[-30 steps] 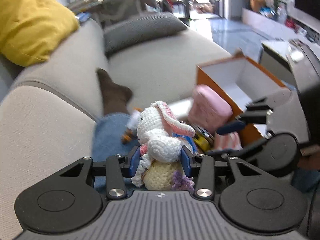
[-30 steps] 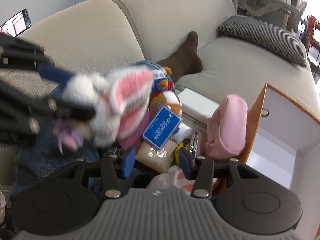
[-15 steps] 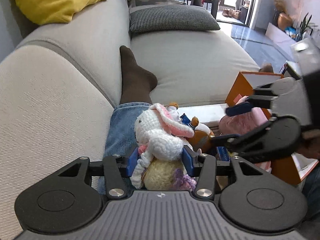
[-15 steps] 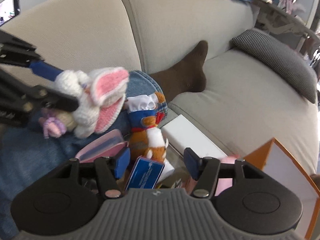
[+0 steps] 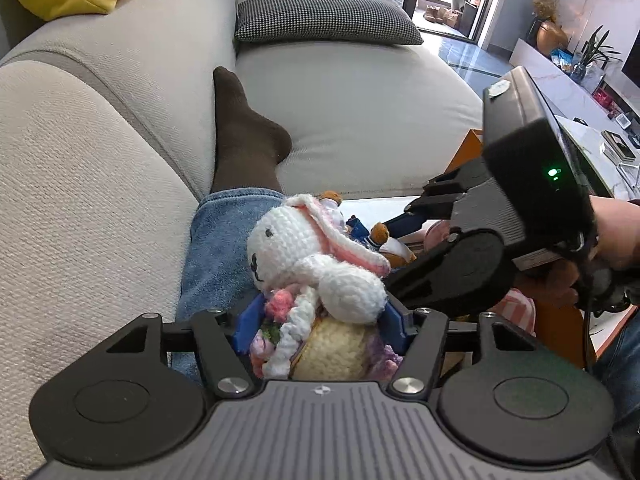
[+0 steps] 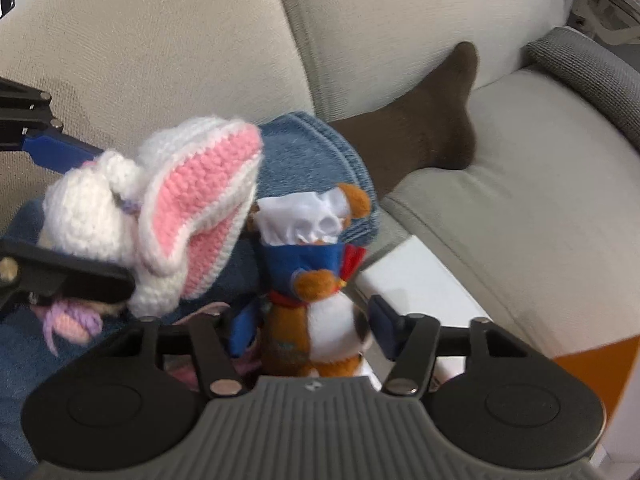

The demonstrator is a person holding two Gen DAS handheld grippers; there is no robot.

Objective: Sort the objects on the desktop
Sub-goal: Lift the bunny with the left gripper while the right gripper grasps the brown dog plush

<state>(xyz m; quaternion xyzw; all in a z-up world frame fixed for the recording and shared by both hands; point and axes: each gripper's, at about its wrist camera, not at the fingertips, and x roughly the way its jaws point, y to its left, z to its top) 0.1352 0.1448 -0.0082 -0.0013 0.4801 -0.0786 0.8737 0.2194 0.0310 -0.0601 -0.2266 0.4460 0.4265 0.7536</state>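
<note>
A crocheted white rabbit (image 5: 304,256) with pink-lined ears lies between the blue pads of my left gripper (image 5: 320,322), over a lap in jeans. The jaws are opening and the pads sit loosely at its sides. From the right wrist view the rabbit (image 6: 160,232) hangs at the left. My right gripper (image 6: 314,326) straddles an orange-and-white plush animal (image 6: 316,280) with a white hat and blue scarf. Its jaws are closing, and the pads stand just beside the plush. In the left wrist view the right gripper (image 5: 390,252) reaches in from the right.
A beige sofa (image 5: 100,160) fills the background, with a leg in jeans (image 5: 224,240) and a brown sock (image 5: 244,140) stretched along it. A white flat box (image 6: 408,276) and an orange box (image 6: 600,364) lie to the right. A checked cushion (image 5: 324,20) sits far back.
My left jaws have widened around the rabbit, which has slumped sideways. The right gripper has swung left from the blue card and now has the plush animal between its jaws.
</note>
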